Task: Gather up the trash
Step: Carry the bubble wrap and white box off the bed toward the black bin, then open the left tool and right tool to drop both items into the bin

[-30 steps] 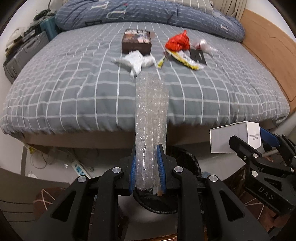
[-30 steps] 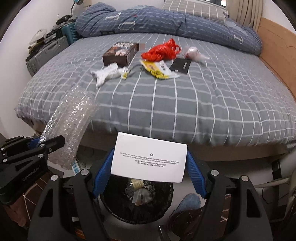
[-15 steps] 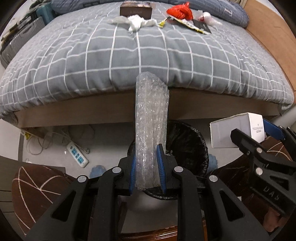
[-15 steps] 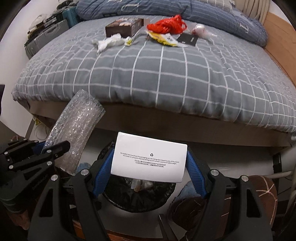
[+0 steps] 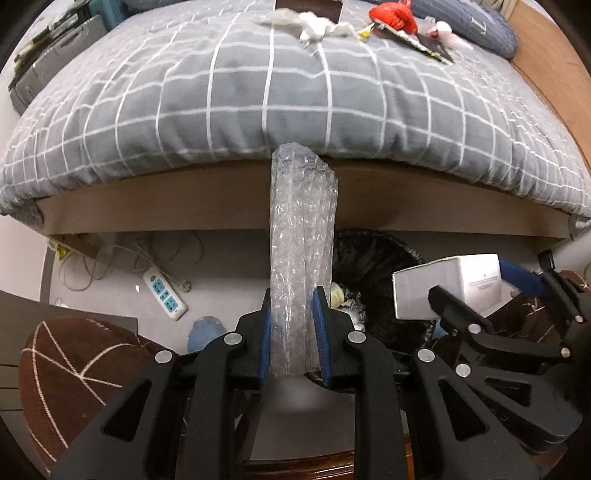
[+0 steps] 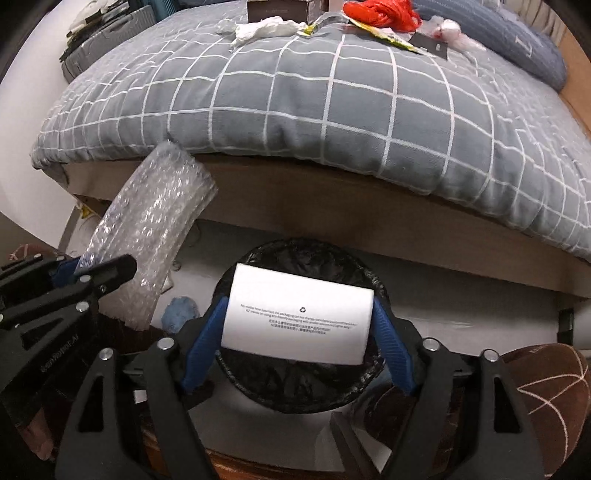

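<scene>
The right gripper [image 6: 297, 328] is opening its jaws around the white box [image 6: 297, 315] hanging directly over the black bin [image 6: 299, 391], while the left gripper [image 5: 291, 325] is clamping the upright bubble wrap [image 5: 301, 251] beside the rim

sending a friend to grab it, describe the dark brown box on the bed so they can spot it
Start at the grey bed cover with white grid lines and go to its far end, where the litter lies. The dark brown rectangular box sits left of the red plastic bag, behind the crumpled white tissue; it alone is rigid and boxy.
</scene>
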Available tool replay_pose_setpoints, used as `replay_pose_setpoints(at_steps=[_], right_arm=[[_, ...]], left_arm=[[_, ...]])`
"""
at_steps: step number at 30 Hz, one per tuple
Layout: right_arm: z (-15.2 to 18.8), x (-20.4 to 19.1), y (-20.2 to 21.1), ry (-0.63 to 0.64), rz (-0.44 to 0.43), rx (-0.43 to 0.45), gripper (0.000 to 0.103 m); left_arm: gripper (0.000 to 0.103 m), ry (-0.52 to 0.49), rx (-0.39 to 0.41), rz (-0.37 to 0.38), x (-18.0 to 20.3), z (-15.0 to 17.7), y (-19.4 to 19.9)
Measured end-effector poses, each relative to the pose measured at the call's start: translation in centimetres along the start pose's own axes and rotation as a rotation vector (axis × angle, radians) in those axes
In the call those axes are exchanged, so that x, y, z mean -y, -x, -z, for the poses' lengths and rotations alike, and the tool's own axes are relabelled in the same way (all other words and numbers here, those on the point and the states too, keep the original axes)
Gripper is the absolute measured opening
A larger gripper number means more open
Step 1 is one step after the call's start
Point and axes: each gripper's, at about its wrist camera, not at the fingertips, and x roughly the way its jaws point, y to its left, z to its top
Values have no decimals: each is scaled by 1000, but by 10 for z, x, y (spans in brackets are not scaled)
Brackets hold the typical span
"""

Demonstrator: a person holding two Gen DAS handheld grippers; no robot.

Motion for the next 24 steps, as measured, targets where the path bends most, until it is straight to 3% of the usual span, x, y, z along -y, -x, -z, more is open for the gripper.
replay_pose_setpoints(at_steps=[5, 15, 24], right_arm=[[4, 14, -2, -12, 41, 11, 92], [20, 83, 0, -141, 119, -25, 94], [29, 119, 12, -206, 146, -15, 94]], left_arm=[[20, -16, -31, 7, 9, -1, -16], [20, -144, -79, 59, 75, -6, -47], [21, -228, -86, 87, 124, -6, -57]])
